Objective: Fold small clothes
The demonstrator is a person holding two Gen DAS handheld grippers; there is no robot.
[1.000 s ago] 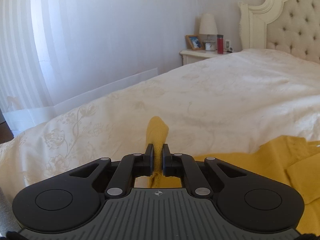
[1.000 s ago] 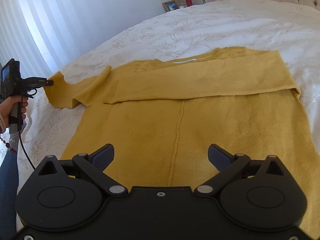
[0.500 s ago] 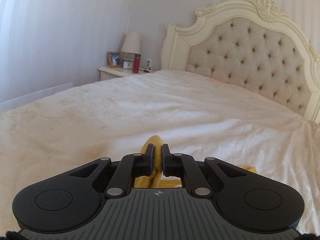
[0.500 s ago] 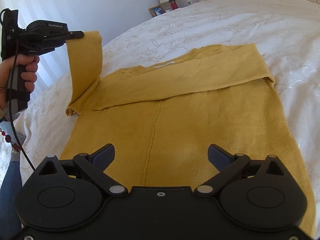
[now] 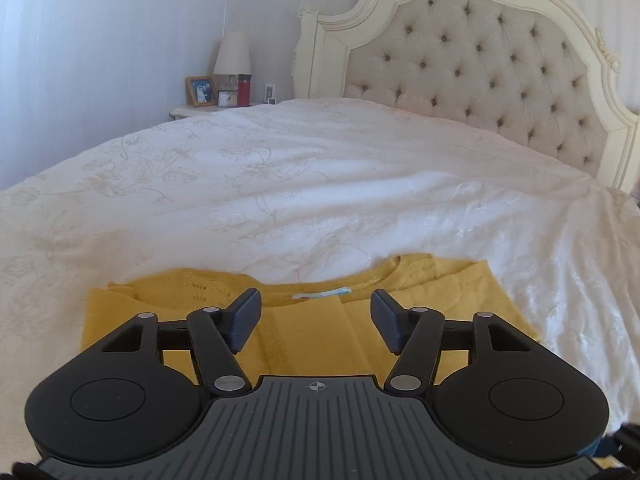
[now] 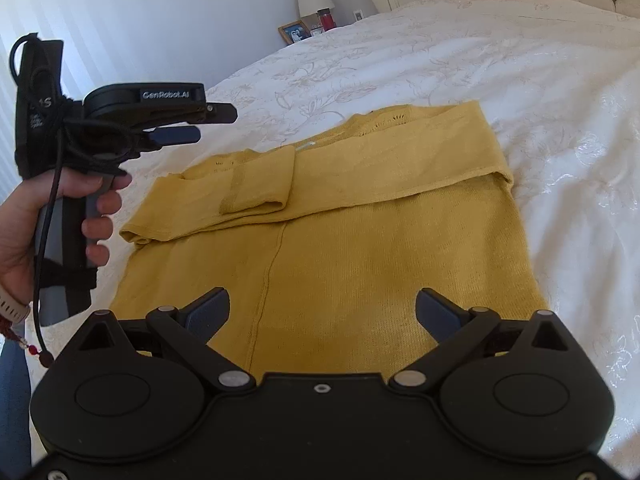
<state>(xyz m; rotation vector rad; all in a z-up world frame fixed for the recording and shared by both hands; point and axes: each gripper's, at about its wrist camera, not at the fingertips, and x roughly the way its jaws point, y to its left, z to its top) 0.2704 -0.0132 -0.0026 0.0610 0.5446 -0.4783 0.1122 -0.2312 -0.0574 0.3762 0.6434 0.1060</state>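
A yellow sweater [image 6: 340, 248] lies flat on the white bed [image 6: 500, 60]. Both sleeves are folded across its top part. The left sleeve [image 6: 256, 188] lies doubled over, with its cuff near the neck and the small white tag [image 5: 322, 293].

The left gripper [image 5: 316, 316] hangs just above the neck. Its jaws are wide and hold nothing. In the right view the hand [image 6: 52, 220] holds it up off the cloth. The right gripper [image 6: 322, 314] hangs over the bottom half of the sweater. Its jaws are wide too, and empty.

The sleeves look done, so the next step is likely to fold the body in half. To do it well, each gripper should pinch one bottom corner. The bottom hem is hidden under the right gripper, so I cannot tell how flat it lies. Both corners should go up at the same height and land near the shoulders. Lay the cloth down slowly so the sleeves do not slide out. The knit is soft and floppy, so a thin pinch may slip.

There are no boxes or baskets to see. A nightstand [image 5: 208, 110] by the bed holds a lamp [image 5: 233, 56], a photo [image 5: 201, 91] and a red cup [image 5: 244, 90].
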